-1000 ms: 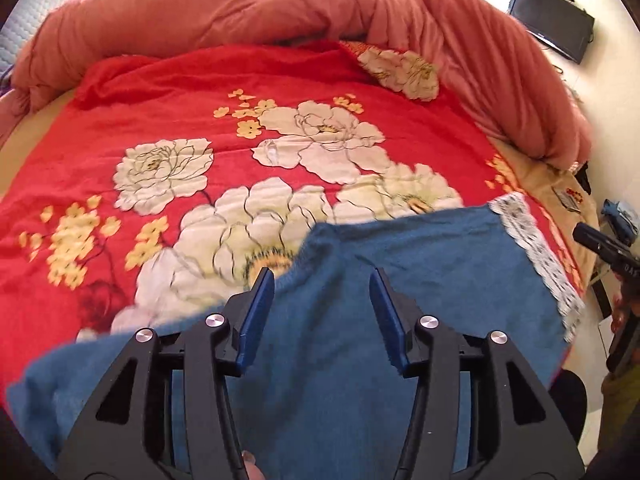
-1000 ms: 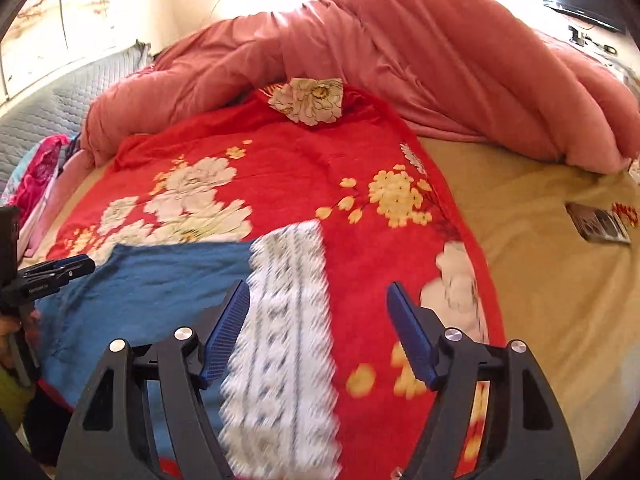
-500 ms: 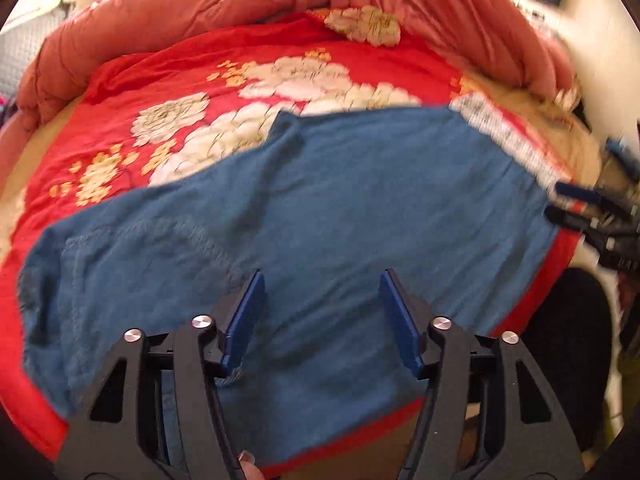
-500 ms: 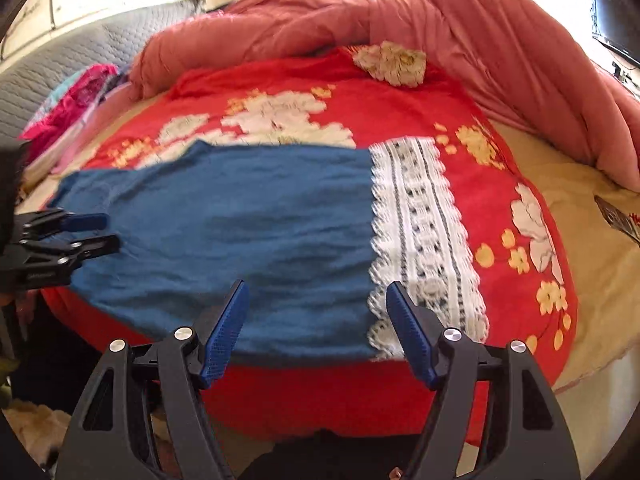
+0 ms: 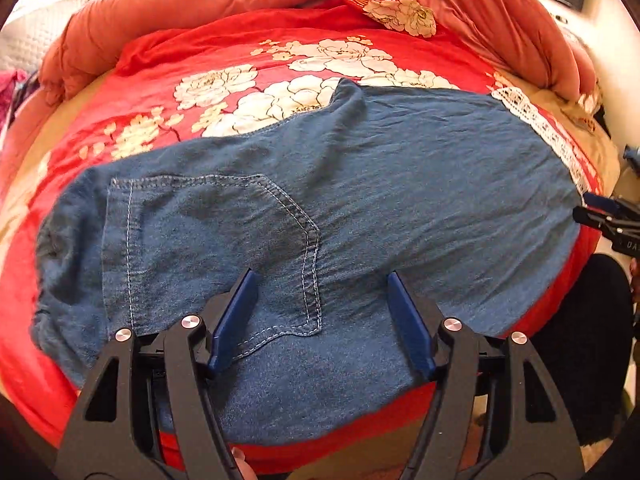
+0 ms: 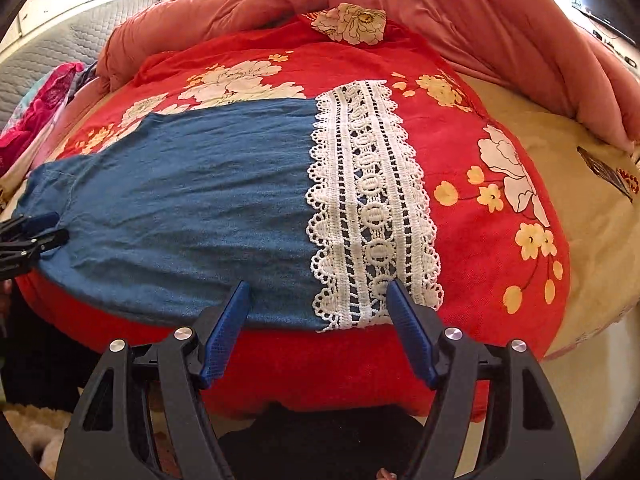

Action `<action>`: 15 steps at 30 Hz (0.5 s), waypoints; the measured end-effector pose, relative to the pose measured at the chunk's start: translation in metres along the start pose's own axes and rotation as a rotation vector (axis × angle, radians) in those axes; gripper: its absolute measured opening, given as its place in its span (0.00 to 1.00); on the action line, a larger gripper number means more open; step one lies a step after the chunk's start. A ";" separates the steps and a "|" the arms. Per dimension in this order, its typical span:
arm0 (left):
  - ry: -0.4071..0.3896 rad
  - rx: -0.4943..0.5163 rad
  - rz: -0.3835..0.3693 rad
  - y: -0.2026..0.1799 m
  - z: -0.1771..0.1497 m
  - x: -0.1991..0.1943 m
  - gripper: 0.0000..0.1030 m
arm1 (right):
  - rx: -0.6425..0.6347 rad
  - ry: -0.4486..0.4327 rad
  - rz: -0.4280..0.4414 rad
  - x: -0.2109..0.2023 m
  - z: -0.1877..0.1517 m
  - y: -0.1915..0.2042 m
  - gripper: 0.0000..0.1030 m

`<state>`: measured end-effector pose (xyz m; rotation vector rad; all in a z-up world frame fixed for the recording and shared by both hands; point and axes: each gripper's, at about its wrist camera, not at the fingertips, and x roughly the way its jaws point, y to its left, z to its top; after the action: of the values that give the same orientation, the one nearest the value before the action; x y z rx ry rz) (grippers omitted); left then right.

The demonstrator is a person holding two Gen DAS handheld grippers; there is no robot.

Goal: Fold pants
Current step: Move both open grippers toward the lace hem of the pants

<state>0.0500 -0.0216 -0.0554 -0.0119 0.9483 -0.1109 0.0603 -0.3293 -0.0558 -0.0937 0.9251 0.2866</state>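
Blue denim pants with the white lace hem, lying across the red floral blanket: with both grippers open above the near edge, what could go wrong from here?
1. The blue denim pants lie close to the near edge of the red floral blanket, which falls away below; a grab may take blanket too.
2. The right gripper straddles the white lace hem; its openwork might snag on a finger.
3. The left gripper hovers at the stitched pocket; pinching one layer could skew the fold.

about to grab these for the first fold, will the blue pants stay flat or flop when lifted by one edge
The blue pants will probably flop: the thin cloth lies wrinkled and follows the bed's curve. The lace hem looks openwork, so a fingertip could snag it.
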 end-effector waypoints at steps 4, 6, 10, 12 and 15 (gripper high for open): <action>-0.018 -0.039 -0.030 0.001 0.001 -0.006 0.66 | -0.004 -0.003 0.000 -0.002 -0.001 0.001 0.68; -0.015 -0.028 -0.037 -0.005 0.001 -0.009 0.76 | 0.002 -0.002 0.004 -0.003 0.000 0.001 0.68; -0.012 -0.020 -0.024 -0.013 0.003 -0.014 0.80 | 0.024 0.004 0.037 -0.003 -0.001 0.002 0.81; -0.012 -0.018 -0.022 -0.015 0.004 -0.017 0.83 | 0.001 -0.001 0.016 -0.003 -0.001 0.006 0.81; -0.018 -0.014 -0.034 -0.022 0.008 -0.025 0.87 | 0.024 -0.031 0.043 -0.011 -0.002 0.005 0.80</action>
<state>0.0401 -0.0418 -0.0291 -0.0420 0.9313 -0.1348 0.0516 -0.3274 -0.0479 -0.0469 0.8999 0.3163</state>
